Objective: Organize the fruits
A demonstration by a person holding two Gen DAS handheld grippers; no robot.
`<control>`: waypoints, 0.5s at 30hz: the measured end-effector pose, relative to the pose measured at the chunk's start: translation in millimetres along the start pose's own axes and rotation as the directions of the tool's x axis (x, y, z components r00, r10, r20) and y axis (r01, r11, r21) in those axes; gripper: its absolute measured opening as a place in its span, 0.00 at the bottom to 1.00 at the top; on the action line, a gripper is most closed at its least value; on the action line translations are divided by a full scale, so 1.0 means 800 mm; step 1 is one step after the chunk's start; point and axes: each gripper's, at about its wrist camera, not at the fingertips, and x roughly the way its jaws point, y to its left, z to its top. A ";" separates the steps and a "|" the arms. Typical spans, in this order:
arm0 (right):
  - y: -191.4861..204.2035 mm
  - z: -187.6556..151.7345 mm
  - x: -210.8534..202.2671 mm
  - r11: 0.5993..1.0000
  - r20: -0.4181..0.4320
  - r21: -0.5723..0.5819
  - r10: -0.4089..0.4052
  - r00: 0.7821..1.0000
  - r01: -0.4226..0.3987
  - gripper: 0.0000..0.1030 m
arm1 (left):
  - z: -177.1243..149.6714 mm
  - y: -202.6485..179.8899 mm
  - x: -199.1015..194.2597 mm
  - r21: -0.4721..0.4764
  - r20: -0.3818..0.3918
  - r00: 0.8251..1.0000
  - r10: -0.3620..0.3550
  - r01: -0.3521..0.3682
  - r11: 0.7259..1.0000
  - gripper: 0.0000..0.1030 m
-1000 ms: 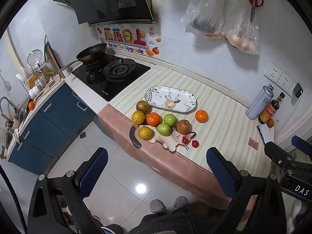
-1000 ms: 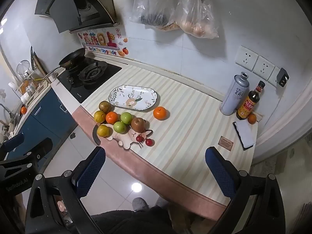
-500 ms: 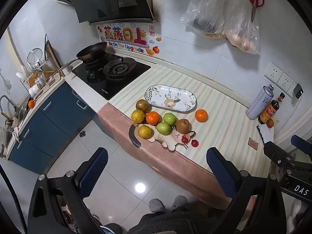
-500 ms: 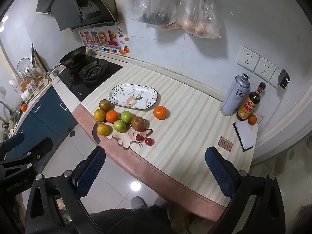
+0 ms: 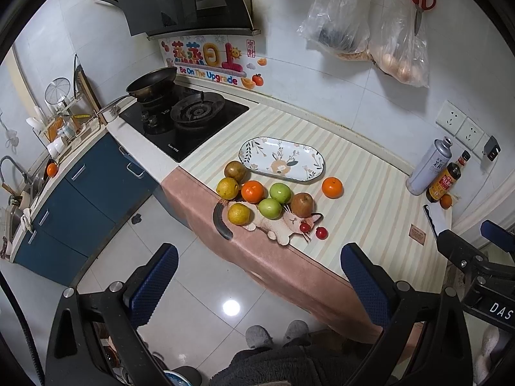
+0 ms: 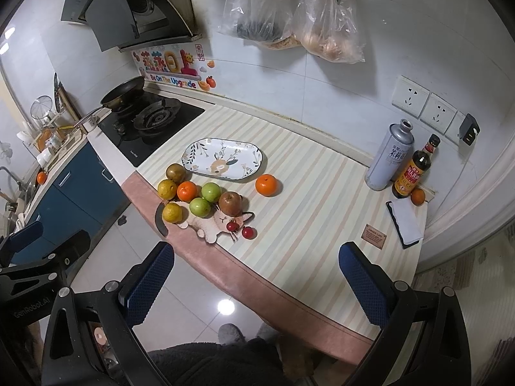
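A kitchen with white wall tiles is showing, and a bench with a striped cover is running along the wall. A black stove with a pan is sitting at the far left. Two plastic bags are hanging on the wall above.

A flowery oval plate is lying in the middle of the bench with nothing on it. Just near of the plate, a bunch of fruits is sitting close together by the bench's near edge: a brown pear, a yellow fruit, an orange, two green apples and, another brown pear and one more yellow fruit. Some are resting on a cat-shaped board. Two little red cherries are lying at the board's right end. One more orange is sitting alone, right of the plate and apart from the bunch.

At the far right, a grey can, a dark sauce bottle and a small orange are standing by the wall.

The left hand-held gripper is hanging over the floor, near of the bench, with its blue fingers wide apart and nothing between them. The right hand-held gripper is hanging at the bench's near edge, also spread wide and carrying nothing. Both are well apart from the fruits.
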 end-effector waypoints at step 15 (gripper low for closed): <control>0.001 -0.001 -0.001 1.000 0.004 -0.003 0.004 1.000 -0.004 1.00 | 0.001 0.000 0.000 -0.001 -0.001 1.000 0.000 0.000 1.000 1.00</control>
